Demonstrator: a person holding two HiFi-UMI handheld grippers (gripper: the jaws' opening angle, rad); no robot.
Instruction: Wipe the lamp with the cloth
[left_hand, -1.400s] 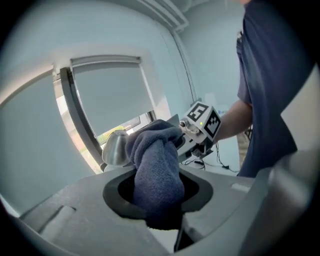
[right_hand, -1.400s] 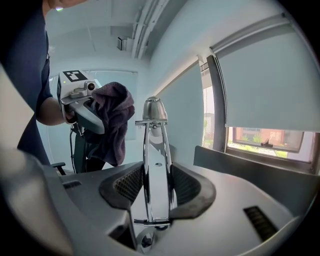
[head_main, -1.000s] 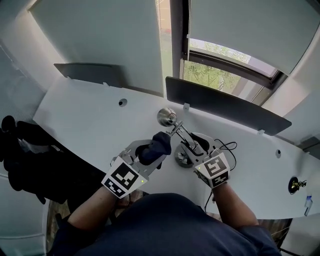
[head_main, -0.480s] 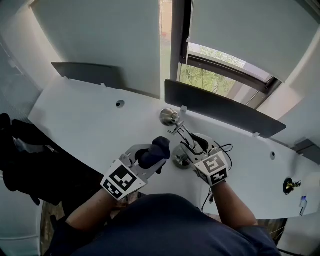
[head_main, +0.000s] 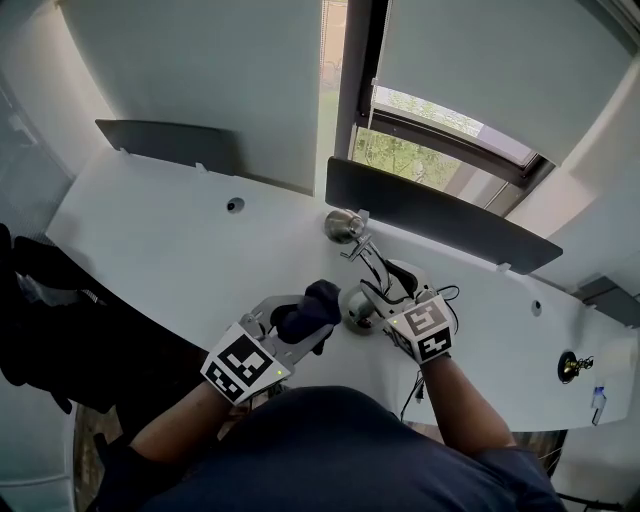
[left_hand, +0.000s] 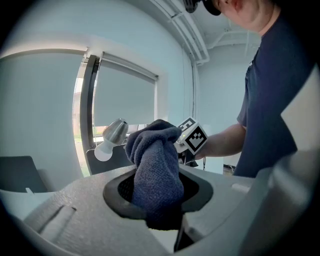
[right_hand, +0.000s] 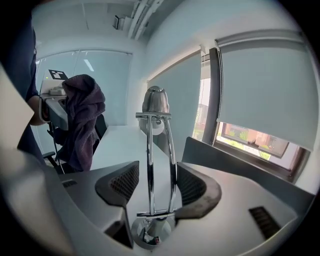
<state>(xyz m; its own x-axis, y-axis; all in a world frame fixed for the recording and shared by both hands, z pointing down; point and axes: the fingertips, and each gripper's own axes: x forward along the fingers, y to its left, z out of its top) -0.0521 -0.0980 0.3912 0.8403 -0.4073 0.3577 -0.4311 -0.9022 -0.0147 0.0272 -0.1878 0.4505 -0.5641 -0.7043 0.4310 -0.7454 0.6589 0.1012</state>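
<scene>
L tongs (head_main: 300, 326) grip cloth (head_main: 314, 303) nr lamp (head_main: 343, 227); R tongs (right_hand: 157, 186) just opening round lamp arm (right_hand: 149, 165).

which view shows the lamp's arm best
Right gripper view: the lamp's arm fills the middle, both chrome rods clear. Head view shows it small from above; left gripper view shows only the lamp head beside the cloth.

left hand-held gripper (head_main: 300, 322): jaws closed on the cloth (head_main: 315, 300), tilted a little down | right hand-held gripper (head_main: 375, 300): jaws have just been opening, now stand wide, the lamp stem (right_hand: 149, 165) between them, not clamped | left forearm (head_main: 170, 430) and right forearm (head_main: 462, 400): bare, both reach forward, the grippers near each other
</scene>
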